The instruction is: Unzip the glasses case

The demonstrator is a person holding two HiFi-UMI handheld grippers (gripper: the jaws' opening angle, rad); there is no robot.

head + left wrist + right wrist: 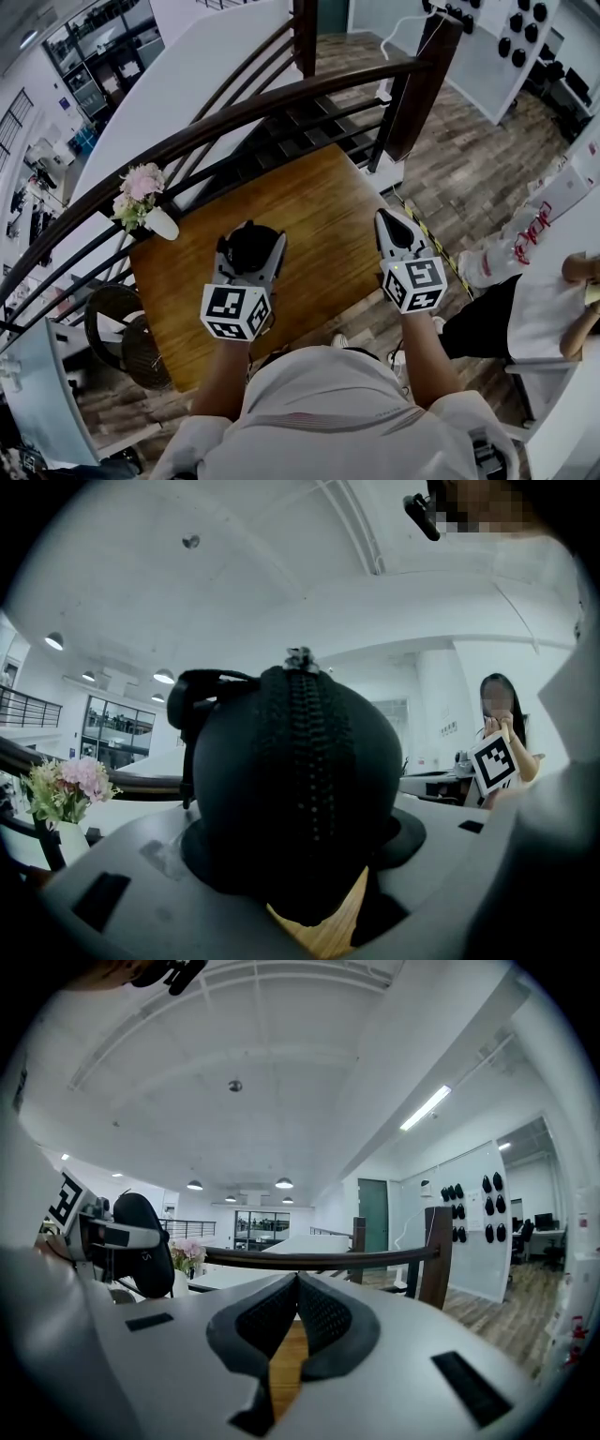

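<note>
As right tongs [293,1283] hover, left tongs [249,236] clamp case [291,789]

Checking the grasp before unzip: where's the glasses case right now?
The black zipped glasses case is gripped in the left gripper's jaws, left of centre in the head view, over the brown wooden table, right of the pink flowers.

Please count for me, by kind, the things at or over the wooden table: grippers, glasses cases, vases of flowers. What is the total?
Grippers: 2 (left gripper closed on the case, right gripper shut and empty)
Glasses case: 1, black
Vase of flowers: 1
Total: 4
</note>
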